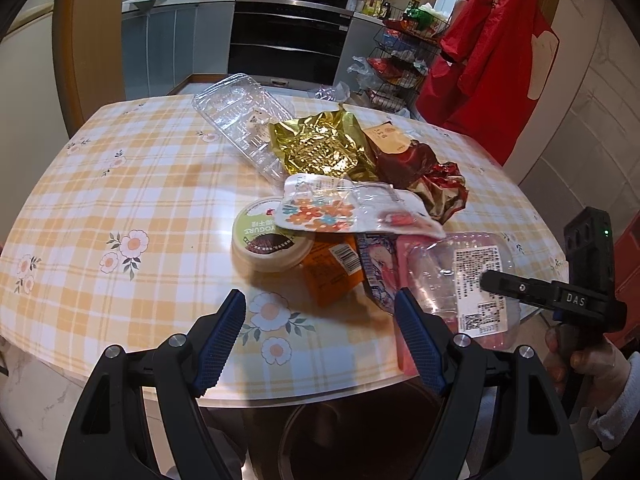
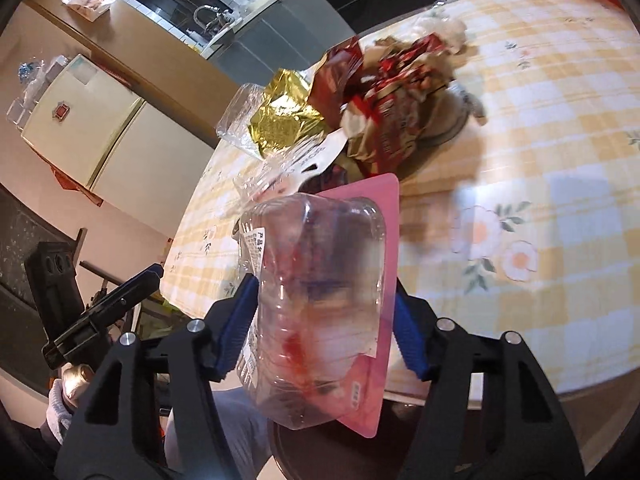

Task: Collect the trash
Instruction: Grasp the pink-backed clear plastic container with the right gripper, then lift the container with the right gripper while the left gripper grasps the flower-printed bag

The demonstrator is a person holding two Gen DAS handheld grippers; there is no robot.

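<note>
Trash is heaped on a round table with a yellow checked cloth (image 1: 120,184): a yogurt tub (image 1: 272,240), gold foil wrapper (image 1: 320,148), long clear tray (image 1: 244,120), dark red wrapper (image 1: 412,160), floral clear bag (image 1: 340,208) and orange packet (image 1: 332,272). My left gripper (image 1: 320,296) is open over the table's near edge, with nothing between its pads. My right gripper (image 2: 324,286) is shut on a clear plastic box (image 2: 320,280) with a pink card behind it, held tilted at the table's edge. That box (image 1: 472,280) also shows in the left wrist view, under the right gripper's finger (image 1: 504,286).
A dark round container (image 1: 352,432) sits on the floor below the table's near edge. A red garment (image 1: 488,60) hangs at the right beside a wire rack (image 1: 404,52). Kitchen cabinets and an oven (image 1: 288,40) stand behind. A cream fridge (image 2: 100,140) is off to the left.
</note>
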